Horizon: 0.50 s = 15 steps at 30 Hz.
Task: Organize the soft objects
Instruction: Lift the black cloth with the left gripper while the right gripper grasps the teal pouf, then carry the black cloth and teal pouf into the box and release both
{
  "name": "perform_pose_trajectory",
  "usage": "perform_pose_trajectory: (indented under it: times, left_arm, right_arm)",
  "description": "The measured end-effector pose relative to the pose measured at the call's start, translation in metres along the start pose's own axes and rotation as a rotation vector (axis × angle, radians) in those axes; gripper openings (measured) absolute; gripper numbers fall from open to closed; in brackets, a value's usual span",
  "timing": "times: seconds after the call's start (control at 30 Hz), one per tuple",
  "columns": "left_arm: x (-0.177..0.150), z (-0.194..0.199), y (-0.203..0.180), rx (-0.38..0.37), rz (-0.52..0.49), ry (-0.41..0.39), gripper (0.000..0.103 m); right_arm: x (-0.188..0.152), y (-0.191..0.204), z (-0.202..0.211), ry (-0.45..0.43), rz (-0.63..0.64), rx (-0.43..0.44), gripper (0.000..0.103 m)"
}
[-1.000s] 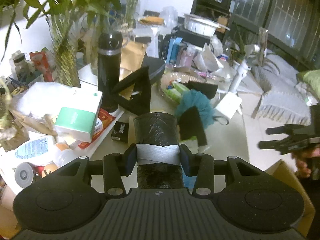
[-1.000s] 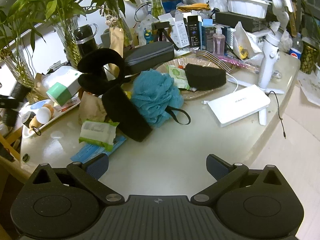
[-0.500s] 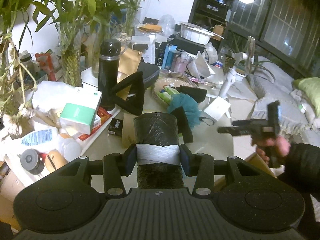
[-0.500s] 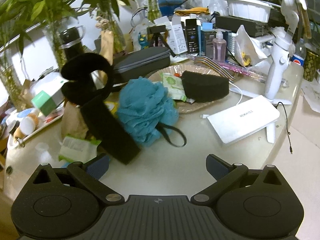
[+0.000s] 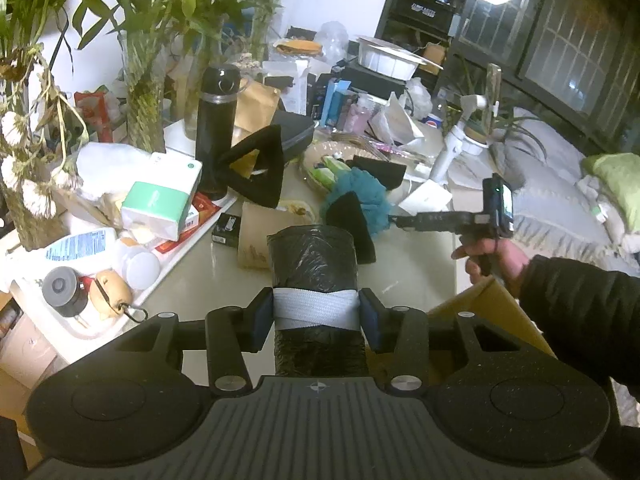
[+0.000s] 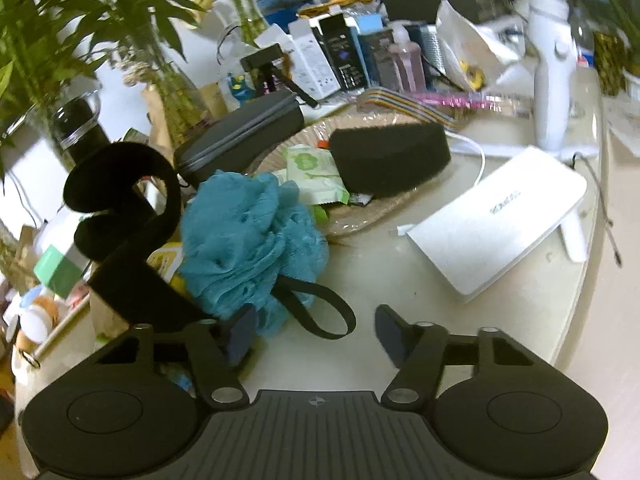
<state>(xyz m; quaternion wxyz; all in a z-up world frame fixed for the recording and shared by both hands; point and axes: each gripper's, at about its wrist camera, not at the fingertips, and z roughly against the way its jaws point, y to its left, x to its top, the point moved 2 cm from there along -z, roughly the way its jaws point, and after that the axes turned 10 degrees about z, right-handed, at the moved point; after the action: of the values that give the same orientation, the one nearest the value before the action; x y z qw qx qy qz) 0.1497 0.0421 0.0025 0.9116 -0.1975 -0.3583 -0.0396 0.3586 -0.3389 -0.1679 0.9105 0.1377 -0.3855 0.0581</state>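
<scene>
My left gripper (image 5: pixel 316 316) is shut on a black plastic roll (image 5: pixel 314 264) with a white band, held above the table's near edge. My right gripper (image 6: pixel 316 334) is open, low over the table, right in front of a teal bath pouf (image 6: pixel 250 240) whose black loop (image 6: pixel 320 308) lies between the fingers. In the left wrist view the right gripper (image 5: pixel 404 222) reaches the pouf (image 5: pixel 362 196). A curled black foam strip (image 6: pixel 120 232) stands left of the pouf. A black sponge (image 6: pixel 390 158) lies on a woven plate (image 6: pixel 360 216).
A white flat box (image 6: pixel 500 220) and a white gimbal (image 6: pixel 552 60) stand right. A grey case (image 6: pixel 240 136), black flask (image 5: pixel 216 128), tissue box (image 5: pixel 160 204), plant vases and small boxes crowd the back. A cardboard box (image 5: pixel 492 312) sits below the table edge.
My right gripper has moved forward and left, close up to the teal pouf, and its jaws have narrowed. My left gripper has pulled back and up with the roll.
</scene>
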Motion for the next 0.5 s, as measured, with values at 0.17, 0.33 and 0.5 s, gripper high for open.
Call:
perform_pose_trajectory:
  times: [0.17, 0.33, 0.5]
  left_arm:
    - [-0.003, -0.005, -0.003, 0.020, 0.014, 0.018, 0.044]
    - [-0.002, -0.010, -0.007, 0.071, 0.014, 0.037, 0.044]
    - [0.000, -0.012, -0.010, 0.151, -0.010, 0.050, 0.044]
  right_arm:
    - [0.000, -0.007, -0.012, -0.003, -0.065, 0.034, 0.014]
    - [0.003, -0.002, -0.010, -0.013, -0.054, 0.025, 0.003]
    - [0.015, 0.012, 0.014, -0.078, 0.014, -0.007, 0.003]
